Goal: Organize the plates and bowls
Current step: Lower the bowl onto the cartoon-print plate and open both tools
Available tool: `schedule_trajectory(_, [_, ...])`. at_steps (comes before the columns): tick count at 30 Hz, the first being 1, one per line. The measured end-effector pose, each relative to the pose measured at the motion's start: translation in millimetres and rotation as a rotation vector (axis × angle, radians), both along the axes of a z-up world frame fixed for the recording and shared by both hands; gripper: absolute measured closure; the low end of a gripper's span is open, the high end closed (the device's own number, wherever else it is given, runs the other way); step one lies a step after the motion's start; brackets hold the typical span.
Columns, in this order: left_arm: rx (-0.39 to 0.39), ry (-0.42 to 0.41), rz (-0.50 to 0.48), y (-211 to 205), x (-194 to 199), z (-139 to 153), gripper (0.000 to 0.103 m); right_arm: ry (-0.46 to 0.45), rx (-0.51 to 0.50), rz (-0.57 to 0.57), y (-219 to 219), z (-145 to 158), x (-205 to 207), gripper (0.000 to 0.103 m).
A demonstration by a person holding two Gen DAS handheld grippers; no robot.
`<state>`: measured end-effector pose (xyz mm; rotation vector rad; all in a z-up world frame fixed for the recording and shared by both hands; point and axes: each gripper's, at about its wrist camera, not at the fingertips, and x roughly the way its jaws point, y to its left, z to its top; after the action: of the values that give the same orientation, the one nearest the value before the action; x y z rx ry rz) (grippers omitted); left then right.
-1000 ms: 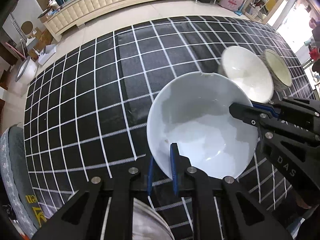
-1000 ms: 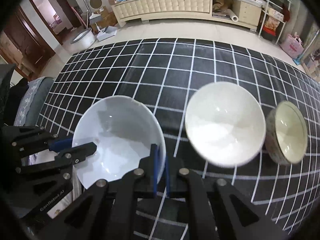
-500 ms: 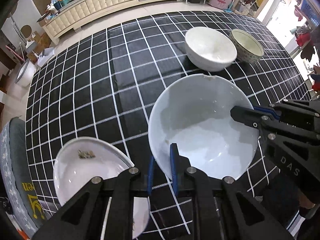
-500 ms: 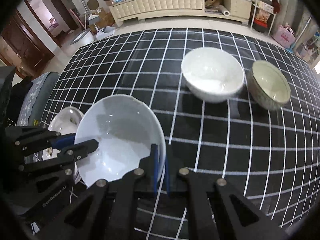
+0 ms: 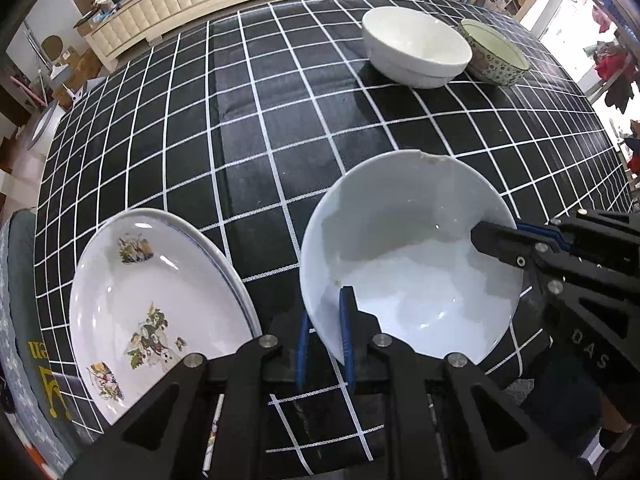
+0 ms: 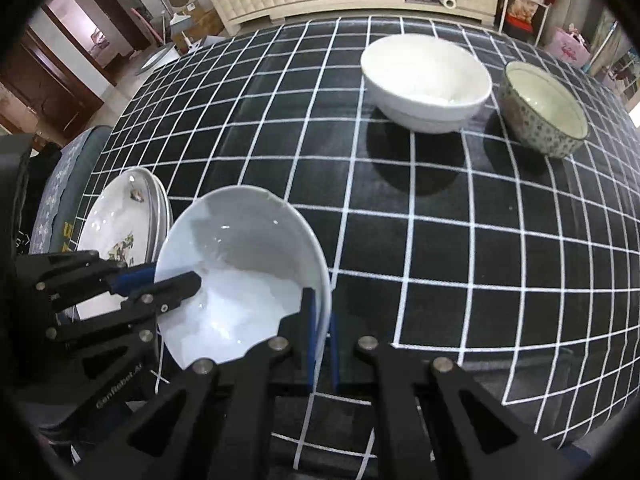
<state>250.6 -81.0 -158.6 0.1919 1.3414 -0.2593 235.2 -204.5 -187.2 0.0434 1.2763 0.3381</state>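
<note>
Currently the white bowl [image 5: 408,264] sits mouth-up, slightly tilted, above the tabletop [image 5: 256,128] just right of the stacked plates [image 5: 160,304]. Left gripper [image 5: 324,336] and right gripper [image 6: 322,336] jaws clench opposite rim sections.

large white bowl [image 6: 240,276]: rim pinched by right tool [image 6: 322,340] near side, left tool [image 6: 168,282] on its left | plates [image 6: 120,232]: stacked just left of bowl | white bowl [image 6: 426,80], patterned bowl [image 6: 544,110]: far beyond, side by side on table [image 6: 460,240]
</note>
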Motion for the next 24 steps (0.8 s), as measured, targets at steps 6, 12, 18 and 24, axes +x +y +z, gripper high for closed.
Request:
schedule_trajectory(6, [0.021, 0.016, -0.012, 2, -1, -8, 0.090, 0.050, 0.008, 0.000, 4, -12, 0, 0.094])
schedule_trajectory(12, [0.034, 0.009, -0.022, 2, -2, -11, 0.090, 0.051, -0.009, -0.006, 5, -13, -3, 0.094])
schedule_trajectory(18, [0.028, 0.004, -0.018, 0, -4, -12, 0.090, 0.059, -0.004, -0.021, 4, -13, -5, 0.094])
schedule_trajectory(24, [0.003, 0.018, -0.007, 7, -9, -9, 0.090, 0.055, 0.022, -0.047, -2, -8, -7, 0.094])
